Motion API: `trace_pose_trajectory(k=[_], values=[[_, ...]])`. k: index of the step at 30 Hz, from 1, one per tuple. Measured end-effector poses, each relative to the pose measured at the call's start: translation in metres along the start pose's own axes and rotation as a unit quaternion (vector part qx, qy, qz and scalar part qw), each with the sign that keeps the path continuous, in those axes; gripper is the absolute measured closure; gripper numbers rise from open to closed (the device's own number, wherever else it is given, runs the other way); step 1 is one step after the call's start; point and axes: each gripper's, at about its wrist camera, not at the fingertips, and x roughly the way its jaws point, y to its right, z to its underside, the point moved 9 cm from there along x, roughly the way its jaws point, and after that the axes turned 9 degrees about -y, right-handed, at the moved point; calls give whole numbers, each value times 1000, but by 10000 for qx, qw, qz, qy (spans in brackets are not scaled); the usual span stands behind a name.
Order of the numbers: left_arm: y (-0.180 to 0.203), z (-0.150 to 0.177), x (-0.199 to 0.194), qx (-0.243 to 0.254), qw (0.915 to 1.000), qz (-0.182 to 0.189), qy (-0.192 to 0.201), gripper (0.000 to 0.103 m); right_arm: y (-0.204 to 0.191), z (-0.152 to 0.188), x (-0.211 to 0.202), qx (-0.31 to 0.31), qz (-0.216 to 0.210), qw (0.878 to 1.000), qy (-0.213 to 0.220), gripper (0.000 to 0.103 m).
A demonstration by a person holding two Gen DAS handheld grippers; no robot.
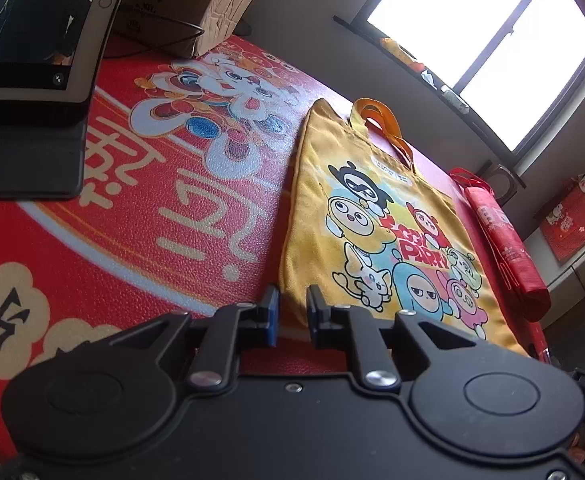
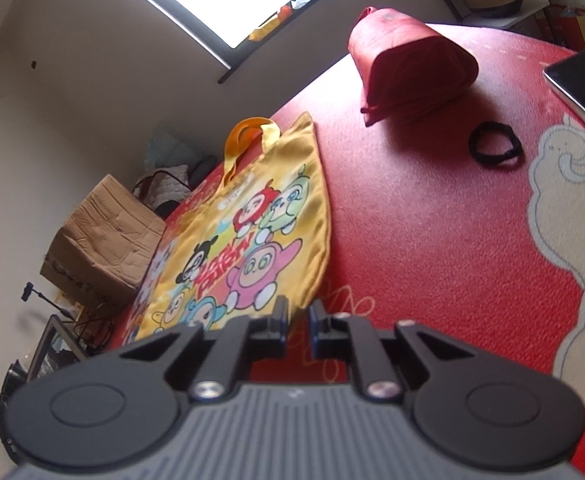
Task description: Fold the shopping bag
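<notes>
Your yellow shopping bag (image 1: 376, 236) lies flat and unfolded on the red desk (image 1: 132, 216), orange handles (image 1: 388, 128) at its far end, cartoon print up.

Your left gripper (image 1: 292, 312) hovers at the bag's near corner, fingers released, a gap between them, holding nothing. In that view a folded red bag (image 1: 504, 248) lies beside it at 3 o'clock and a tablet (image 1: 32, 36) stands at 10 o'clock.

Your right gripper (image 2: 297, 322) sits just off the bag's (image 2: 244, 240) near edge, fingers likewise parted and empty. A black hair tie (image 2: 494, 144) lies at 1 o'clock, near the red bag.
</notes>
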Motion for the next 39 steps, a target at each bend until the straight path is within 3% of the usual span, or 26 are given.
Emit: trace_pose_trajectory(k=[2, 4, 6, 7, 9, 10, 11, 18, 22, 25, 31, 34, 39], values=[[3, -1, -2, -5, 9999, 112, 16, 42, 0, 0, -1, 26, -5, 10000, -16, 87], [6, -2, -5, 60, 9999, 93, 56, 33, 1, -1, -2, 52, -11, 10000, -32, 87], [6, -1, -7, 255, 9994, -196, 119, 39, 2, 0, -6, 133, -68, 9999, -39, 84], [6, 0, -8, 296, 9992, -233, 130, 40, 2, 1, -8, 188, -114, 9998, -25, 77], [4, 2, -8, 288, 9994, -190, 100, 65, 3, 3, -12, 266, -190, 9995, 2, 76], [3, 3, -7, 272, 9995, -180, 51, 83, 3, 4, -13, 264, -189, 9995, -5, 76], [1, 4, -5, 245, 9995, -185, 14, 86, 3, 6, -13, 260, -183, 9995, -15, 76], [-1, 3, -1, 89, 10000, -12, -19, 89, 14, 8, -5, 883, -518, 9947, -112, 76], [-4, 1, 2, -100, 9998, 158, 3, 89, 21, 4, 2, 1127, -498, 9924, -61, 85], [-3, 0, 3, -89, 9998, 191, 6, 89, 22, 2, 4, 1183, -508, 9917, -50, 85], [-1, -1, 5, 34, 9998, 168, -39, 89, 16, 0, 11, 867, -281, 9957, -135, 86], [-1, 0, 4, 111, 9999, 86, -33, 90, 16, 0, 12, 619, -46, 9979, -189, 93], [3, 1, 4, 330, 9994, -56, -18, 93, 9, 0, 14, 124, 211, 9995, -209, 94]])
